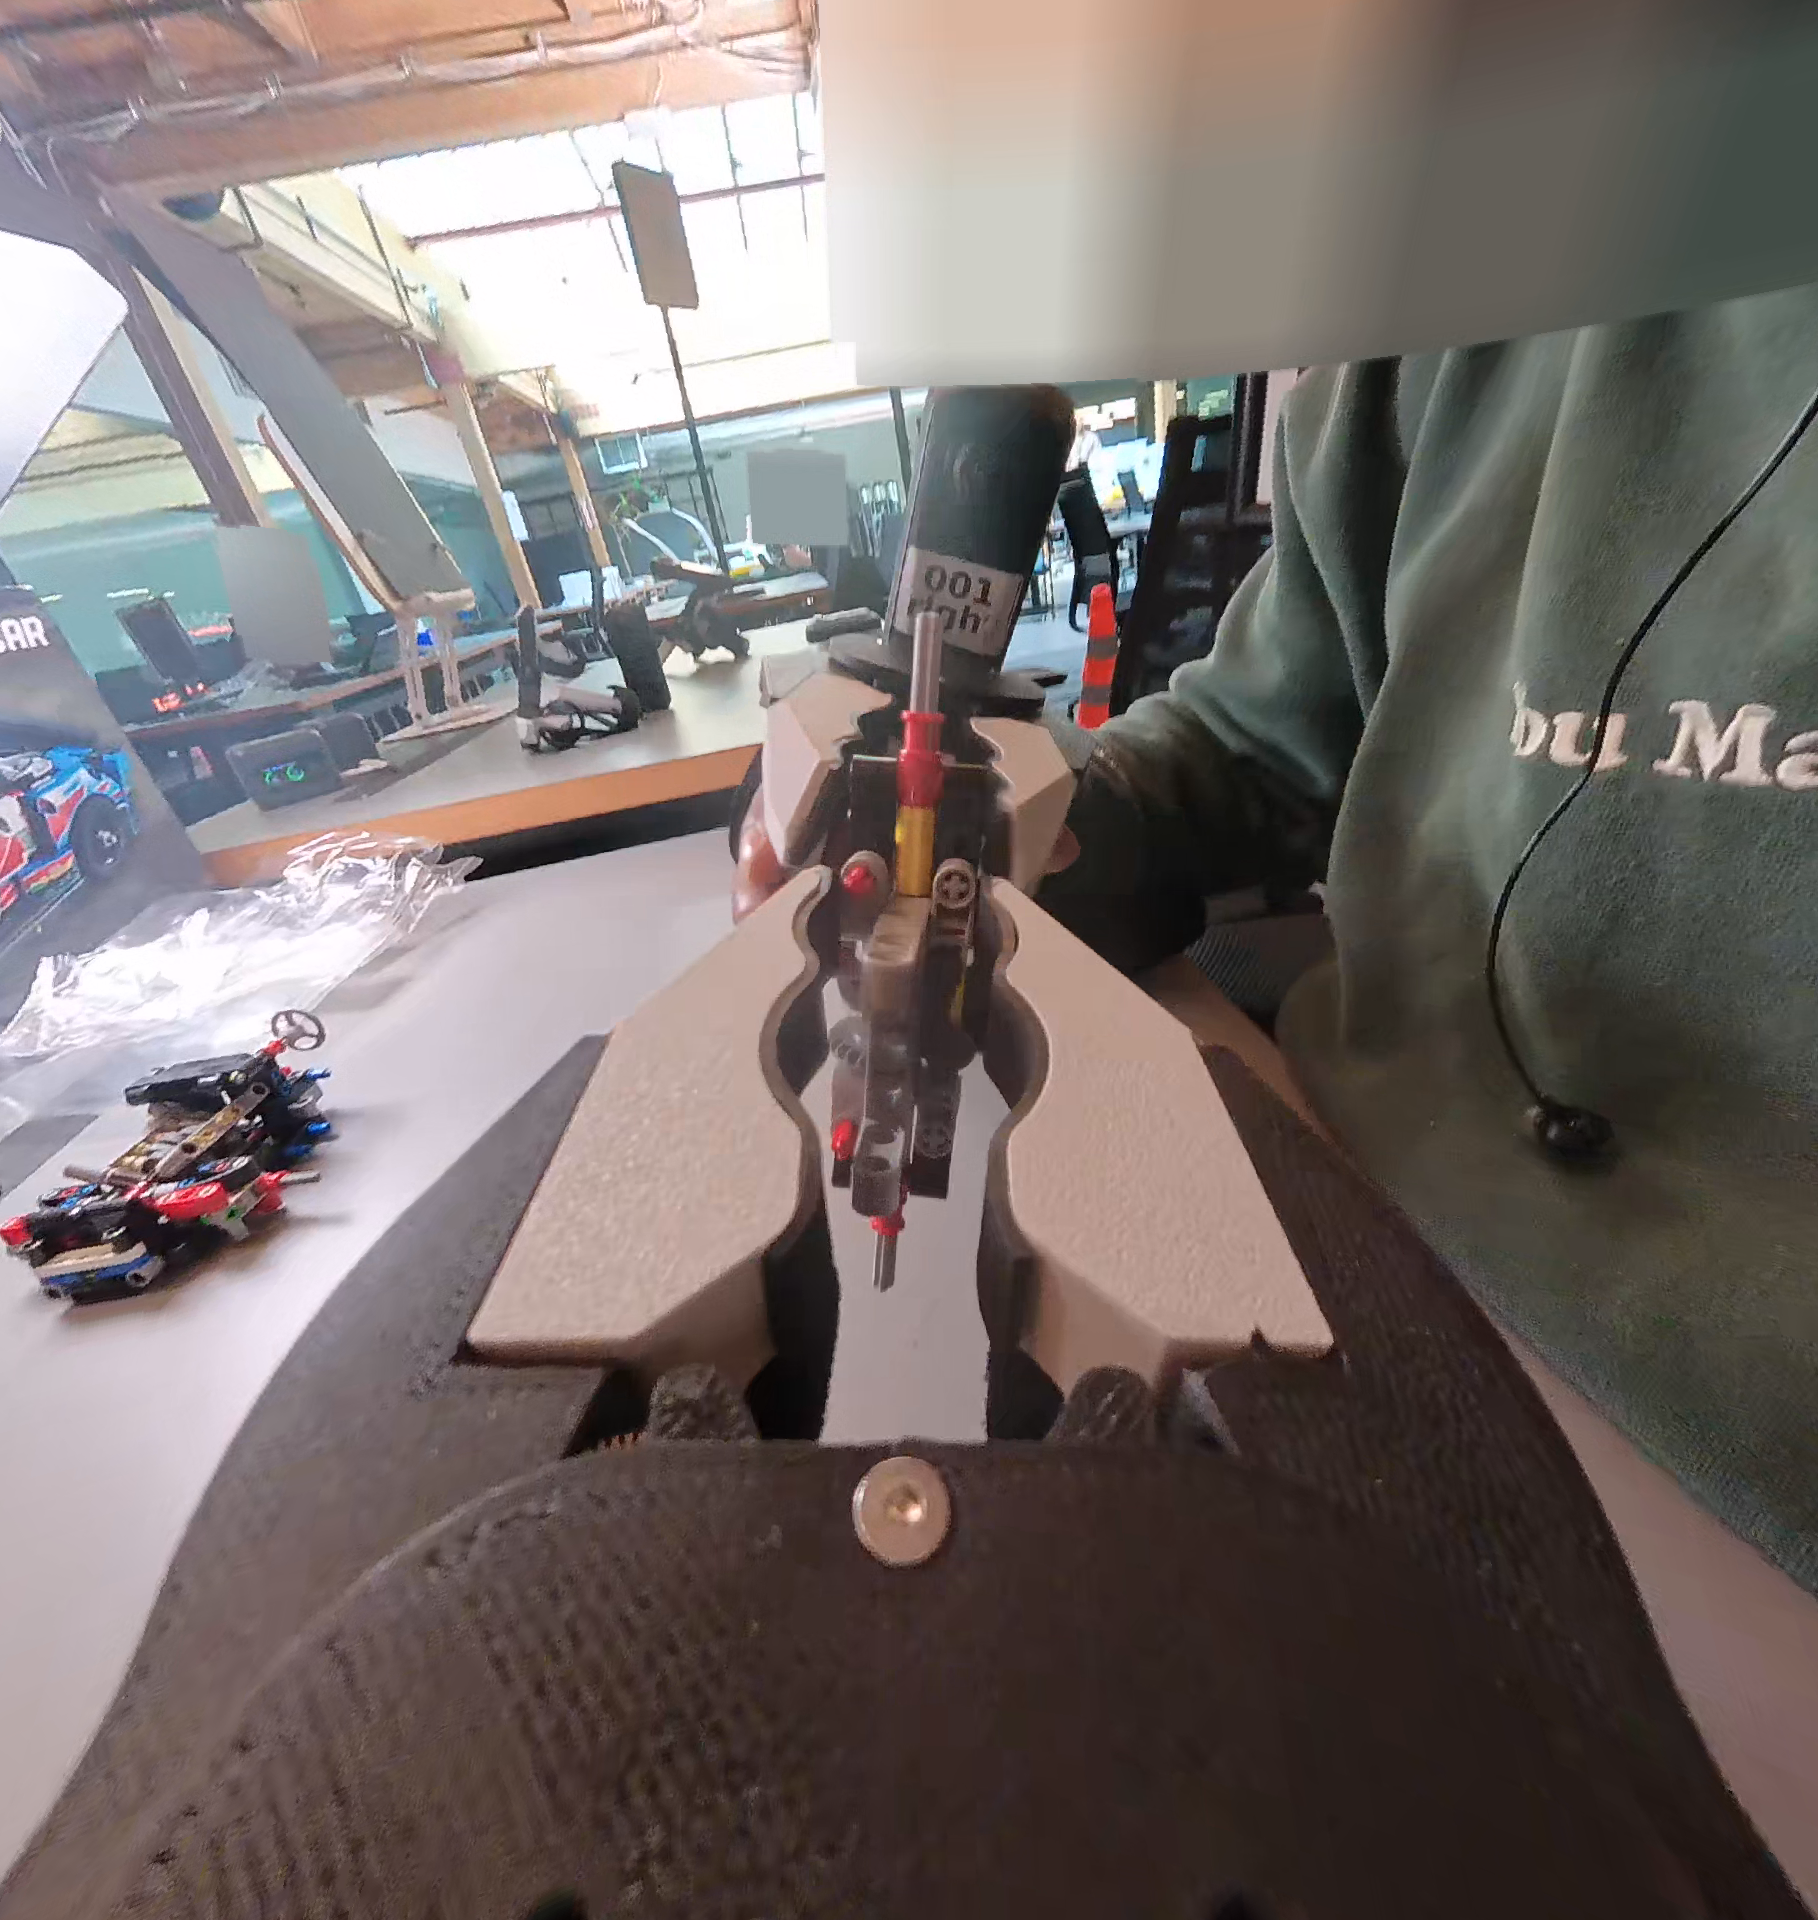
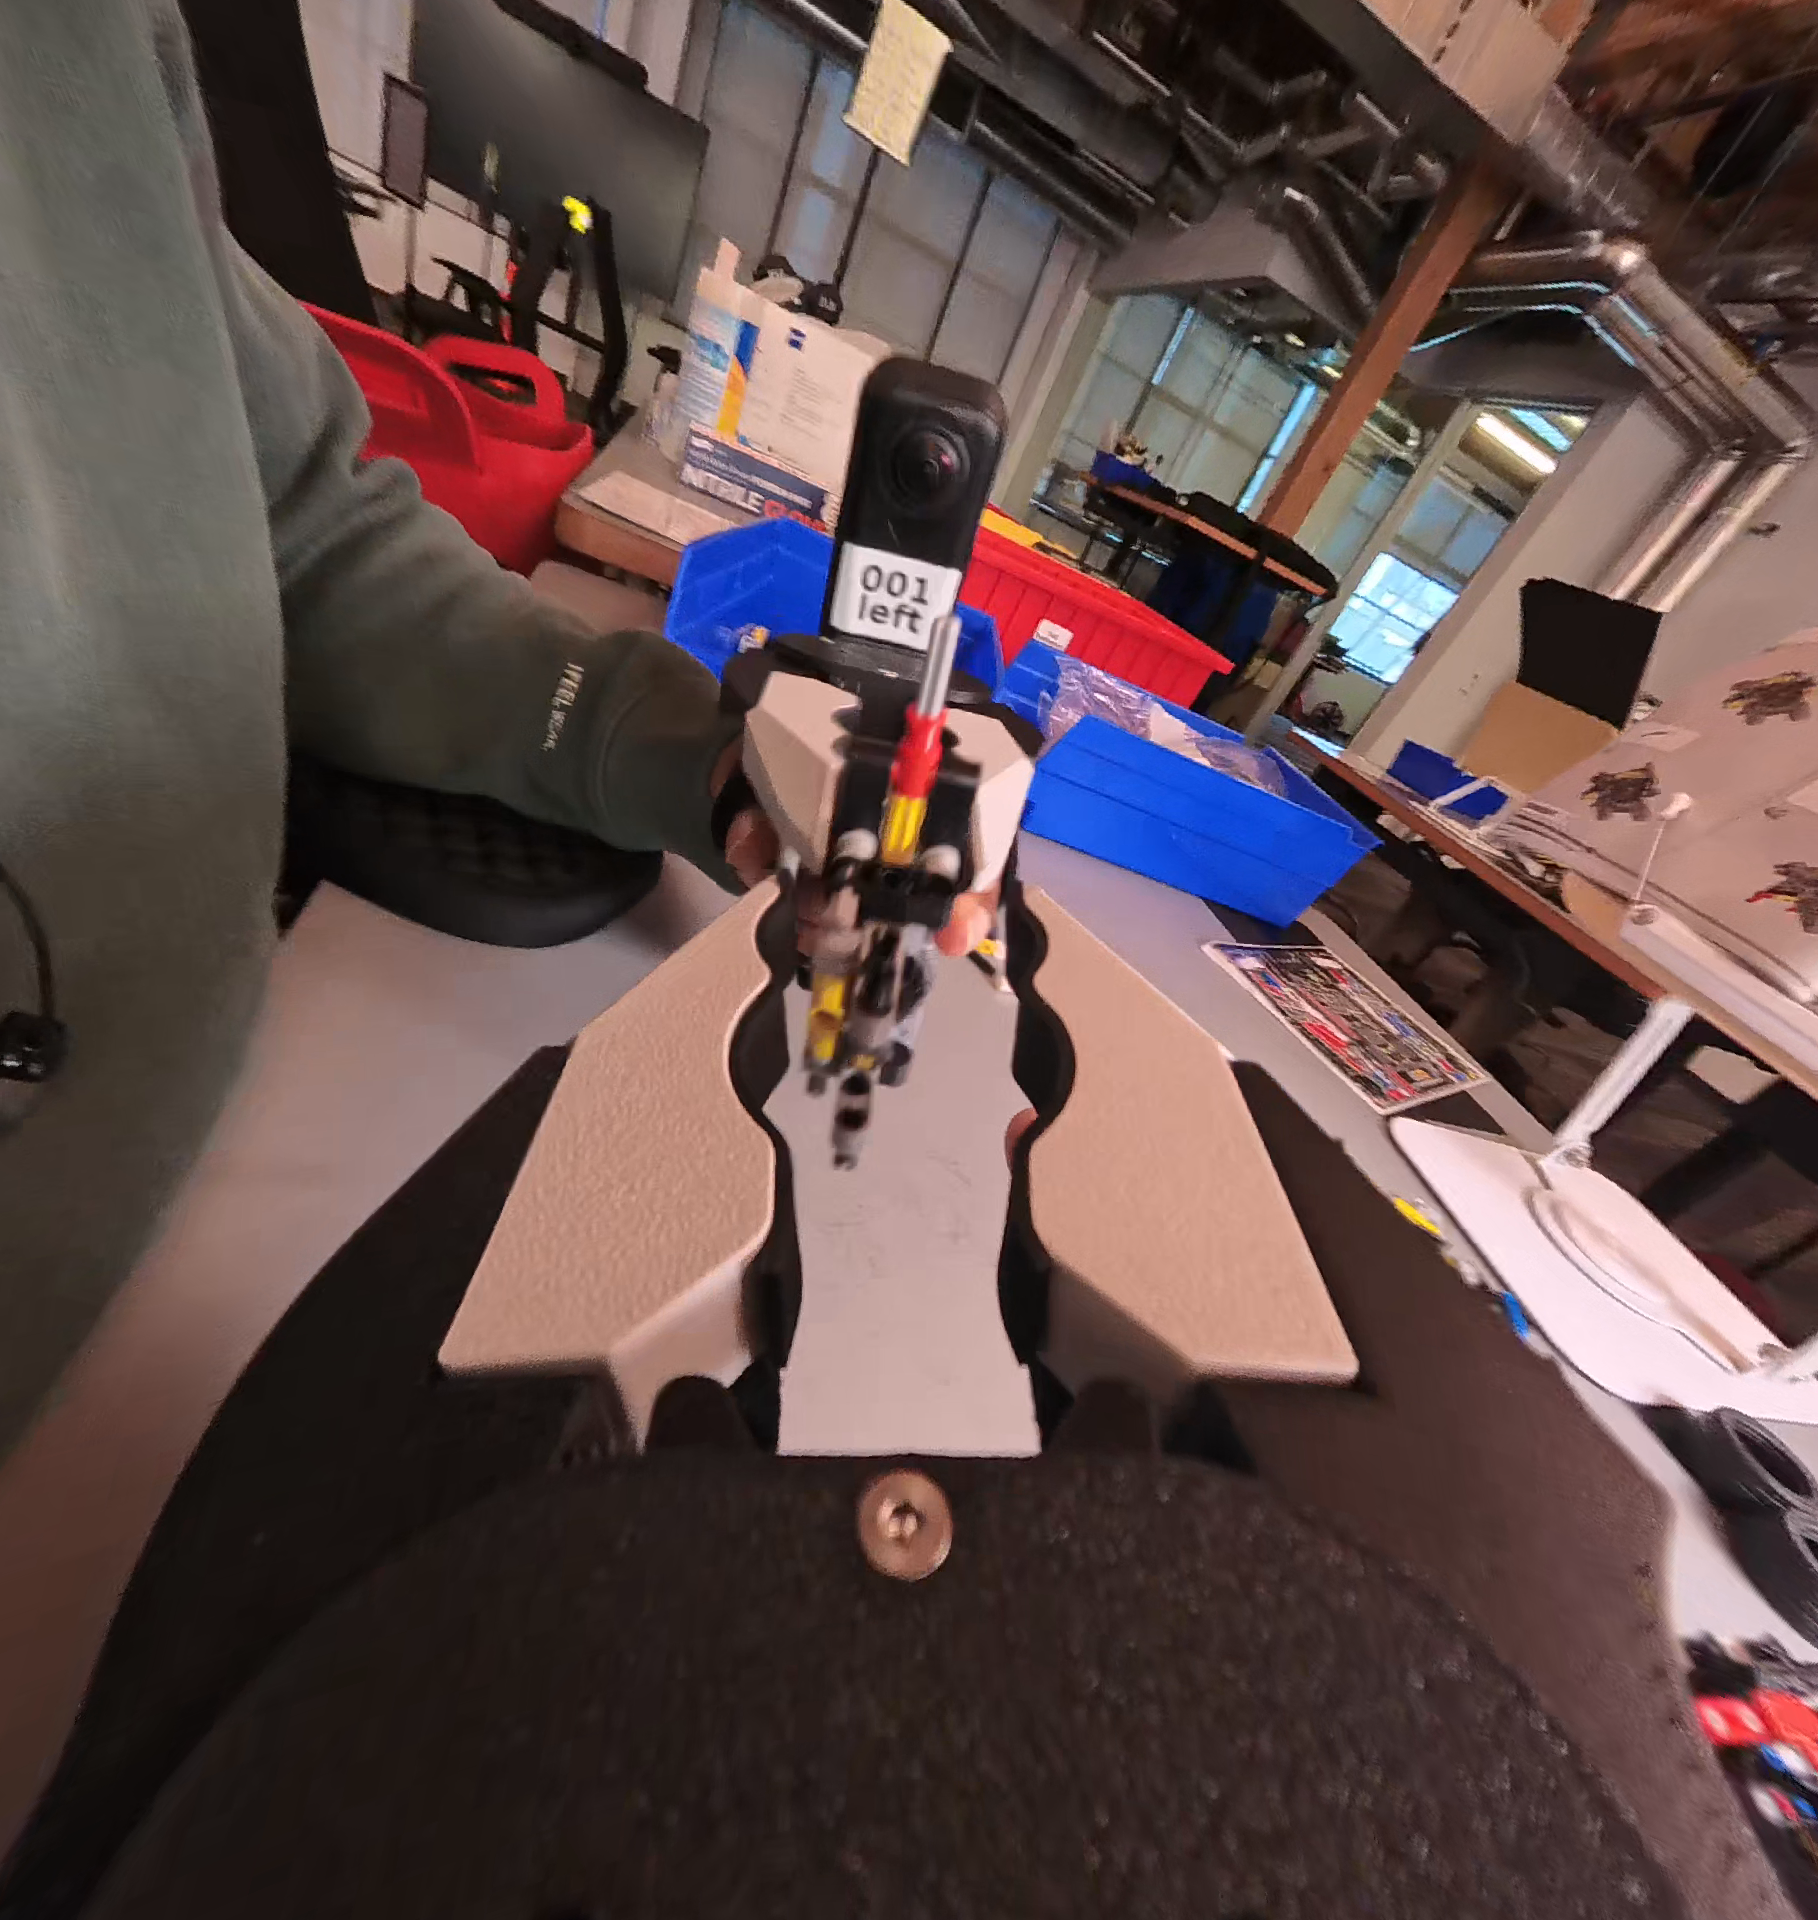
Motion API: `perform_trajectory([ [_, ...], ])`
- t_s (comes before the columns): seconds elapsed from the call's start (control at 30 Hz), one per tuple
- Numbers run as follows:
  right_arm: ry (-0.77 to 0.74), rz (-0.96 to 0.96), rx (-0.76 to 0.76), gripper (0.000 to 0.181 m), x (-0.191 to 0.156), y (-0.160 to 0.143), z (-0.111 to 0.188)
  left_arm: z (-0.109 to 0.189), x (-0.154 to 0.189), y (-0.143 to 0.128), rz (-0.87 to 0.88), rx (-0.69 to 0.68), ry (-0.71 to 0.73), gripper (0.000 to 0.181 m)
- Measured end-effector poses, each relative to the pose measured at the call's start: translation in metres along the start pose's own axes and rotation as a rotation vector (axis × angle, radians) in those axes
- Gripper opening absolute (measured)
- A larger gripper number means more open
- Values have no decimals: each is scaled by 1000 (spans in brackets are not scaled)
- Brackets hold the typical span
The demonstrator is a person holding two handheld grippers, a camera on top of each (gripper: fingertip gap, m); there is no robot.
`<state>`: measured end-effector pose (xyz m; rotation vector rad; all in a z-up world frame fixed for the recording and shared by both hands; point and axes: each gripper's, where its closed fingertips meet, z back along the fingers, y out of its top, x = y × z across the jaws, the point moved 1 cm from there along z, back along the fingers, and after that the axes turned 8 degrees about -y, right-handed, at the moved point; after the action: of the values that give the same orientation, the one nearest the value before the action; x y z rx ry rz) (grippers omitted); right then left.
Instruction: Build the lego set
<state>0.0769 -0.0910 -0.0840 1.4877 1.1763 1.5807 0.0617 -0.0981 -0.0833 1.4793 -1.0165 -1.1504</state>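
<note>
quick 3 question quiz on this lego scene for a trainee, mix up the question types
1. True or false: the small lego assembly sits between both hand-held grippers, above the table.
2. Multiple choice: in the left wrist view, the part-built lego car lies A) in a blue bin B) on the table to the left C) in the right hand-held gripper.
3. Fill in: sticking out of the assembly's top is a grey axle carrying a ___ piece above a yellow one.

Key: 1 true; 2 B; 3 red. The left hand-held gripper also grips the assembly.
</note>
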Motion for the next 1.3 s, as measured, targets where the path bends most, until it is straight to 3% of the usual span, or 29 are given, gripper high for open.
perform_trajectory([
  [0.2,1,-49,-2,43,0,0,-2,8,-1,23,28,148,-2,23],
  [0.4,-30,-67,33,25,-4,7,-11,1,3,14,17,104,-14,23],
  [0.5,-37,-37,-46,23,2,-8,-9,3,-4,-2,23,-6,21,23],
  [0.7,-120,354,-347,19,14,-63,-5,11,-18,-29,-46,-233,121,34],
  [0.83,-116,476,-434,19,11,-78,-7,9,-18,-53,-132,-423,140,40],
  [0.93,-115,529,-452,19,8,-80,-9,10,-19,-66,-198,-519,153,26],
  [1.3,-89,398,-289,30,1,-54,-10,3,-9,-46,-241,-419,105,24],
])
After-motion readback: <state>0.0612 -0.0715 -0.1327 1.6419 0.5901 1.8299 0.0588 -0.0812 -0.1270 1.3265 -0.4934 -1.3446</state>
